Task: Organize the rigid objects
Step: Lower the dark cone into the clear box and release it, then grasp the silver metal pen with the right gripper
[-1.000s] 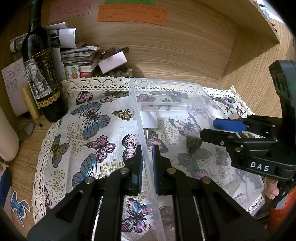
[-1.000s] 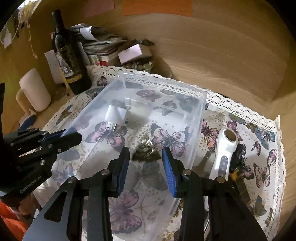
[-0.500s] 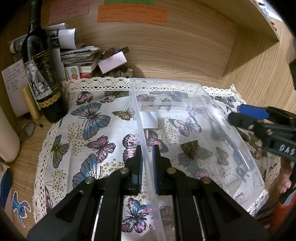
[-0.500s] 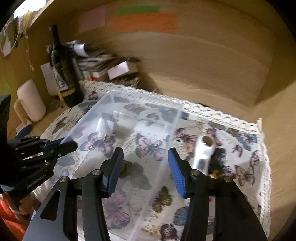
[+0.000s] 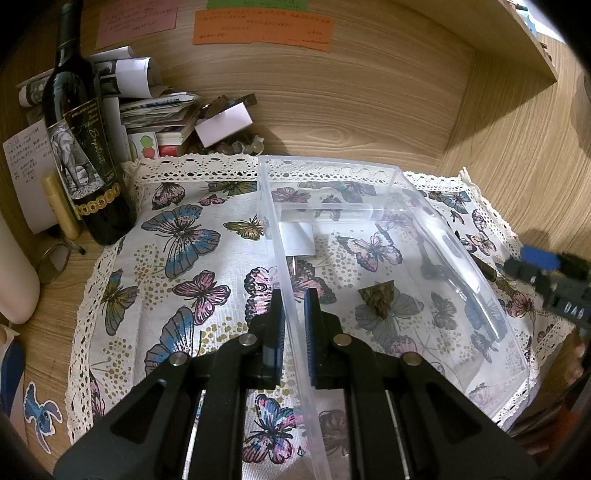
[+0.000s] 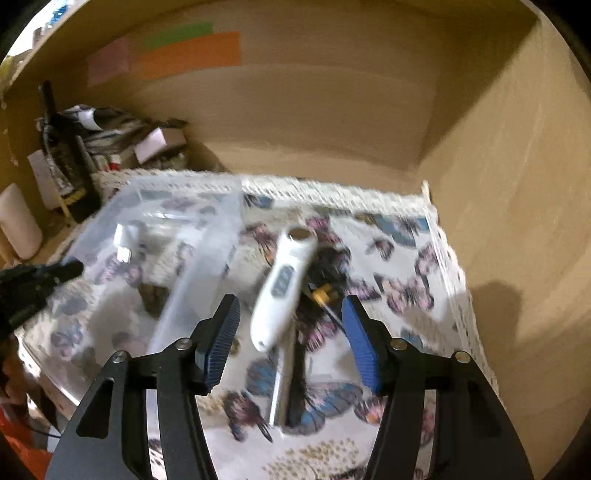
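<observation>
A clear plastic bin [image 5: 388,173] stands on a butterfly cloth [image 5: 177,258]. My left gripper [image 5: 293,332] is shut on the bin's left wall. Inside the bin lie a small brown cone-like piece [image 5: 378,301] and a white plug [image 5: 297,240]. To the right of the bin a white handheld device [image 6: 284,284] rests on dark items with a yellow bit [image 6: 321,295] and a metal tool [image 6: 282,387]. My right gripper [image 6: 290,314] hovers over the device, its jaws opening, with no pad touching it. One of its blue pads [image 5: 539,258] shows in the left wrist view.
A wine bottle [image 5: 85,158], a pile of papers and books [image 5: 159,114] and a cream cylinder [image 5: 14,280] crowd the back left. Wooden walls close the back and the right side [image 6: 517,221]. Coloured notes [image 5: 262,26] hang on the back wall.
My right gripper has moved right, out of the bin and over the white device, and its jaws have widened. The brown piece stays in the bin. The left gripper keeps its grip.
</observation>
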{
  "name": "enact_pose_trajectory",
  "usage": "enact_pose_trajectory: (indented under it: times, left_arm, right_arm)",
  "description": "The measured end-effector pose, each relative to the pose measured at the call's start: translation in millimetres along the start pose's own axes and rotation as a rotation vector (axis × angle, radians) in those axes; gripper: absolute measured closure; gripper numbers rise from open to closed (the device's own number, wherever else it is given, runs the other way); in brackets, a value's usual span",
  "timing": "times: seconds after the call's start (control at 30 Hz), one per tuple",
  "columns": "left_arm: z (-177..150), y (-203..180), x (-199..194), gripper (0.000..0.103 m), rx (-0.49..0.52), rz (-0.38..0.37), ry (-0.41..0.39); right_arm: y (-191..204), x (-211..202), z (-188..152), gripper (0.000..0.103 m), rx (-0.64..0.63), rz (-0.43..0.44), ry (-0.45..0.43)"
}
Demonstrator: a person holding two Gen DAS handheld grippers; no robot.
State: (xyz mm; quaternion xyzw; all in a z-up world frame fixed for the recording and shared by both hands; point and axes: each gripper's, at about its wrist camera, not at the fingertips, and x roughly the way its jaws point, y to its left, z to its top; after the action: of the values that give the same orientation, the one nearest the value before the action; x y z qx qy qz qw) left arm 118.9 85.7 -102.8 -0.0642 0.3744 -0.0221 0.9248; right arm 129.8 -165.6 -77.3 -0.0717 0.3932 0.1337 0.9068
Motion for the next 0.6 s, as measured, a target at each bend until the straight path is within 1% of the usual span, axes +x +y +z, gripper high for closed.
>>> enact_pose_trajectory:
  times: [0.17,0.37,0.47,0.53,0.6]
  left_arm:
    - [0,-1,0,0.093,0.000,0.001,0.000]
    - [0,-1,0,0.093,0.002,0.002,0.000]
    - [0,-1,0,0.093,0.002,0.001,0.000]
    - [0,-1,0,0.093,0.003,0.001,0.000]
    - [0,-1,0,0.093,0.004,0.003,-0.001]
  right_arm:
    - [-4,17,-21,0.049,0.033,0.001,0.068]
    - [-5,41,-36,0.049,0.052,0.003,0.128]
    - [-8,52,-40,0.058,0.069,0.013,0.148]
    - [-9,53,-39,0.064,0.076,0.014,0.129]
    - [-11,54,-38,0.080,0.086,0.014,0.123]
